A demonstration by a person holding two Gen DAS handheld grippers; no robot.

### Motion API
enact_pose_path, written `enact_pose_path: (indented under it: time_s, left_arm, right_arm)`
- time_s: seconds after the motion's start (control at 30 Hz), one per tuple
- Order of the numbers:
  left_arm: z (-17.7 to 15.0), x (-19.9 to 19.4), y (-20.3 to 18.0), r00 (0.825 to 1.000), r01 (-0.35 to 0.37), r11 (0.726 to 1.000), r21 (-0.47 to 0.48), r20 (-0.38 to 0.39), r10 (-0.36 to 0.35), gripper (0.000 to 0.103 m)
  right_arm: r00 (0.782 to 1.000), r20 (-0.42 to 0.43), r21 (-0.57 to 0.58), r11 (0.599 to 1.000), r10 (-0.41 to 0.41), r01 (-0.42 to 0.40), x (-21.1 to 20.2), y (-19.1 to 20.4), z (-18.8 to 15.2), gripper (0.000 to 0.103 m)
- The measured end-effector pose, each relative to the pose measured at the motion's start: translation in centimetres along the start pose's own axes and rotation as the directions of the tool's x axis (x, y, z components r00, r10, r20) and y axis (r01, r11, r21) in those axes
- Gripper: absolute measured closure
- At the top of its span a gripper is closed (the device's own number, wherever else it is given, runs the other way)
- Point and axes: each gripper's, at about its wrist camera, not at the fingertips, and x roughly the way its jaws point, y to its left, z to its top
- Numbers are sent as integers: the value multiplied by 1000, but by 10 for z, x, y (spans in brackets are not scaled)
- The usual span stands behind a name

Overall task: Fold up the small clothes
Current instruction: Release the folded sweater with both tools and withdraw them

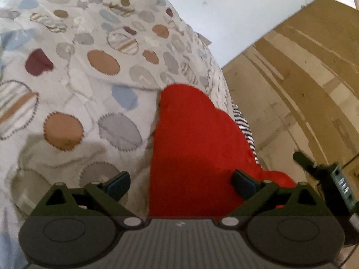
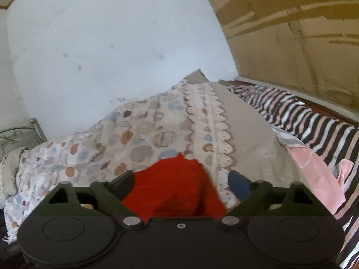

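Observation:
A small red knit garment (image 1: 193, 143) lies on a patterned bedspread (image 1: 74, 71). In the left wrist view it stretches from between my fingers up to the bed's right side. My left gripper (image 1: 181, 183) is open, its fingers wide apart above the garment's near end. In the right wrist view the red garment (image 2: 175, 190) lies bunched between the fingers. My right gripper (image 2: 181, 183) is open too, straddling the cloth without closing on it. My right gripper's body shows at the right edge of the left wrist view (image 1: 332, 179).
A black, white and pink striped blanket (image 2: 314, 125) and a pink cloth (image 2: 314, 168) lie on the bed's right side. A white wall (image 2: 112, 44) and a tan panelled wall (image 2: 291, 33) stand behind. A metal bed frame (image 2: 22, 134) shows at the left.

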Motion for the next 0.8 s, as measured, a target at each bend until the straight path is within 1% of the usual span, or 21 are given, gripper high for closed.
enact_pose_path:
  time_s: [0.07,0.13,0.23,0.3,0.33,0.43,0.53,0.6,0.67,0.8]
  left_arm:
    - [-6,2,-5,1000,0,1000,31,-4,0,3]
    - [-13,3,-14,1000,-9,997,74,-4,10,3]
    - [-23,3,-20,1000,-23,993,117,2,23,3]
    - [-27,2,-23,999,-35,990,135,12,33,3]
    - [-27,1,-25,999,-42,988,149,19,40,3]
    - [-29,-1,-33,997,-73,973,217,42,66,3]
    - [-30,3,-34,996,-82,968,236,36,76,1]
    - [-35,6,-33,997,-74,969,237,18,72,1]
    - [-39,8,-32,998,-63,970,237,13,62,1]
    - [-46,11,-30,999,-36,974,225,3,37,1]
  right_arm:
    - [1000,-15,-4,1000,23,-23,-2,9,0,5]
    - [1000,-14,-20,1000,17,-17,-2,15,-2,4]
    - [999,-27,-44,998,-39,38,4,15,-8,4]
    - [997,-51,-45,998,-56,54,10,11,-14,4]
    - [996,-57,-61,996,-68,64,13,11,-19,4]
    - [990,-61,-162,980,-129,117,19,12,-39,4]
    - [985,-31,-258,953,-170,156,23,11,-66,1]
    - [983,34,-312,932,-182,184,21,8,-86,1]
    - [981,81,-298,935,-176,193,17,1,-98,1]
    - [986,88,-159,975,-143,156,15,-25,-110,1]
